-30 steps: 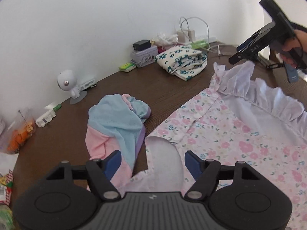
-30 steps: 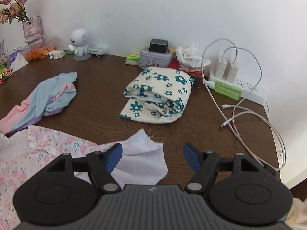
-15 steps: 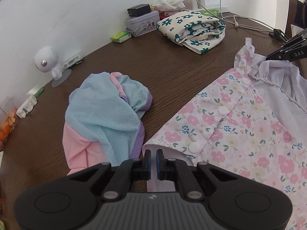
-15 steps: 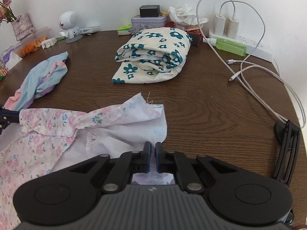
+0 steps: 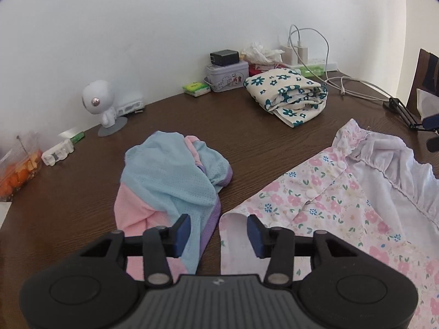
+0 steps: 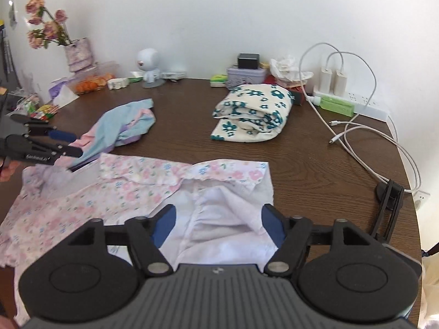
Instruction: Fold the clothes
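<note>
Bare table (image 6: 186,115) between garments

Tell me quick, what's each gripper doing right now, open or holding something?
Left gripper: fingers just opened, holding nothing, over the floral garment.
Right gripper: fingers just opened, holding nothing, same garment lying loose below.

A: What is cut off by the frame edges?

B: The pink floral garment (image 5: 343,205) is cropped at the right and bottom edges of the left wrist view. The right gripper (image 5: 430,128) is seen only as a sliver there.

A: Anything hidden?

B: Cloth beneath both gripper bodies is concealed. The left gripper (image 6: 64,144) is blurred.
</note>
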Demonstrator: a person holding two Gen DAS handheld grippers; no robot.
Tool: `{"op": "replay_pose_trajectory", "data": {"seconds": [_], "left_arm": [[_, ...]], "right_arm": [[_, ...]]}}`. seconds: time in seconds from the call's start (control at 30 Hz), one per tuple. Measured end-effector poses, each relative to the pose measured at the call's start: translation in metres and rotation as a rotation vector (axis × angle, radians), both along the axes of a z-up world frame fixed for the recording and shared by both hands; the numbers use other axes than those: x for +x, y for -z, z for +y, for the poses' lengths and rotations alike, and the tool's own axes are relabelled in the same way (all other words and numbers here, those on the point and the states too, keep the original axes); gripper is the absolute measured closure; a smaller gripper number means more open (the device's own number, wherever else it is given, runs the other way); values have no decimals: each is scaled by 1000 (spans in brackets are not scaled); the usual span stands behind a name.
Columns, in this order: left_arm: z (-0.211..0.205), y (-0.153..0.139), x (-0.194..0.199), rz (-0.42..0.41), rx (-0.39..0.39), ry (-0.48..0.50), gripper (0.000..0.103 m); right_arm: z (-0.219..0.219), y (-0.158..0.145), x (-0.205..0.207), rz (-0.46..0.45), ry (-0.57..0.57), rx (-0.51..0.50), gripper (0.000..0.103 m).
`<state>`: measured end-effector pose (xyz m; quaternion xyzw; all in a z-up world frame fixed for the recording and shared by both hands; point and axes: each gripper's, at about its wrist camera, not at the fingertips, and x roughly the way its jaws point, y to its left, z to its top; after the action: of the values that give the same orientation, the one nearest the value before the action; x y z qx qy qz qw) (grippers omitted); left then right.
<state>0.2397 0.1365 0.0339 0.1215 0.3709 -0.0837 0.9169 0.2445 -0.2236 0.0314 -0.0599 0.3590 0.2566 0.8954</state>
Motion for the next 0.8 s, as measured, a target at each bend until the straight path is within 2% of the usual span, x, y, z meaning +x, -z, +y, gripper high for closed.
{"op": "replay_pose_trajectory", "data": {"seconds": [0.07, 0.23, 0.33, 0.5, 0.53, 0.6, 0.63, 0.7, 0.73, 0.77, 0.8], "left_arm": [[6, -6, -28, -7, -7, 15, 52], [14, 3, -99, 11, 2, 13, 52], [23, 11, -132, 37, -17, -33, 52], [42, 22, -173, 67, -48, -109, 52], [46, 24, -178, 74, -58, -122, 52], [51, 28, -186, 85, -69, -135, 54], [52, 31, -188, 88, -66, -132, 55], [53, 36, -191, 100, -61, -131, 61], [54, 39, -191, 111, -59, -135, 65], [54, 41, -190, 118, -57, -135, 67], [54, 44, -190, 123, -55, -135, 69]], "right_arm": [[-3, -1, -29, -2, -40, -24, 22], [-20, 27, -88, 61, -42, -93, 23], [-40, 42, -111, 108, 3, -54, 23], [-65, 54, -133, 152, 46, 71, 25], [-67, 57, -135, 160, 51, 89, 30], [-69, 61, -137, 168, 60, 115, 53], [-70, 62, -138, 170, 64, 128, 68], [-72, 64, -140, 173, 71, 144, 73], [-73, 65, -140, 178, 76, 150, 79], [-73, 67, -141, 185, 79, 150, 91], [-73, 68, -143, 186, 82, 144, 93]]}}
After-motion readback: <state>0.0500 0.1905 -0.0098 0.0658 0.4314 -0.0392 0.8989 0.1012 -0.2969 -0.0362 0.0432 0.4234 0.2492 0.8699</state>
